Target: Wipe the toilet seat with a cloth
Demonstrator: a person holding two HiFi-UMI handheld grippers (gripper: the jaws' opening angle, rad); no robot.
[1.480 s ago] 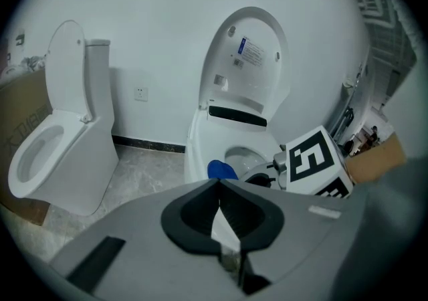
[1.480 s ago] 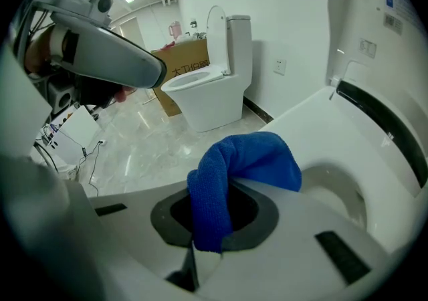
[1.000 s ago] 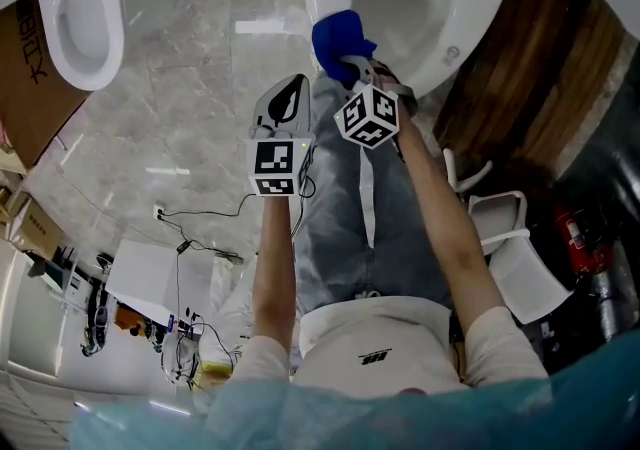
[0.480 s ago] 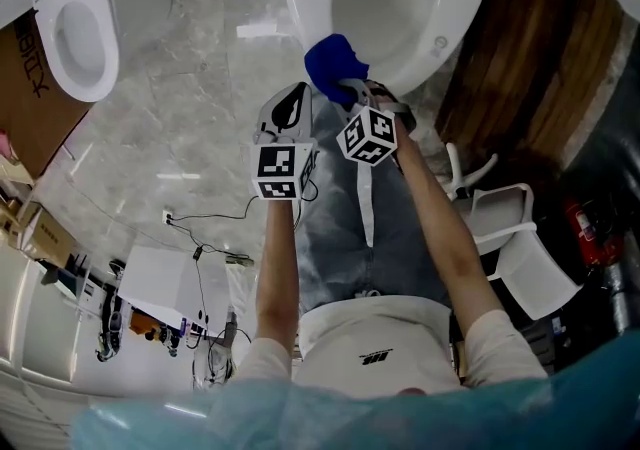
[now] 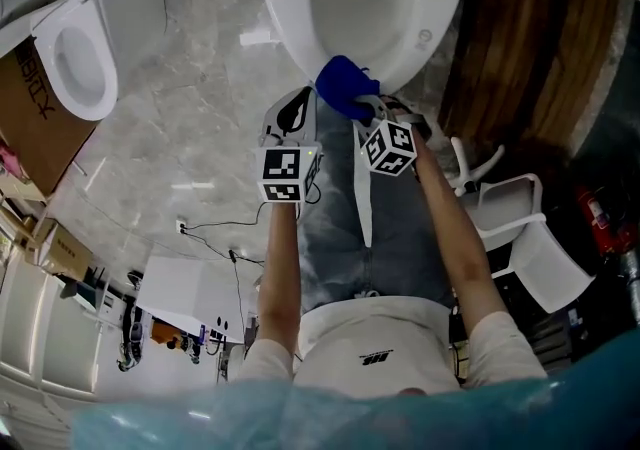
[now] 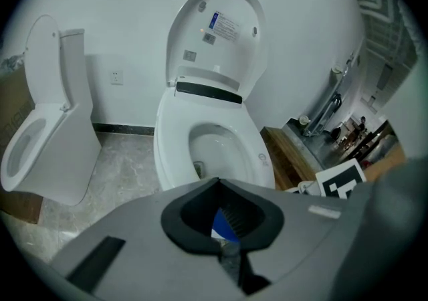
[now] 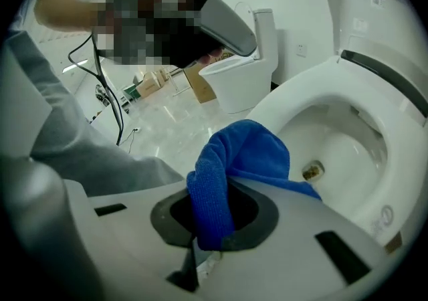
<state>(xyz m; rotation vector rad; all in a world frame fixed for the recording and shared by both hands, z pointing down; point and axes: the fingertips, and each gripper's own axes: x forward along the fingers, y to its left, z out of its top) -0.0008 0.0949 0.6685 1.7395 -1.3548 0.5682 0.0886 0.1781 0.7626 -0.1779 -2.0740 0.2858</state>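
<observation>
Your right gripper (image 5: 367, 105) has its jaws clamped on the blue cloth (image 5: 345, 86), which bunches out ahead of them and hangs at the near front edge of the toilet seat (image 5: 283, 13); from the head view you cannot tell whether the cloth is pressing on the seat or is just above it. Your left gripper (image 5: 292, 110) hovers just beside the right one, short of the seat, with its jaws closed on nothing. The lid (image 6: 217, 35) stands upright, so the whole ring is open to you. No part of the seat looks any different from the rest, so judge the wiping as barely begun: the cloth is in place at the front, and both sides and the back of the ring are left to cover.
</observation>
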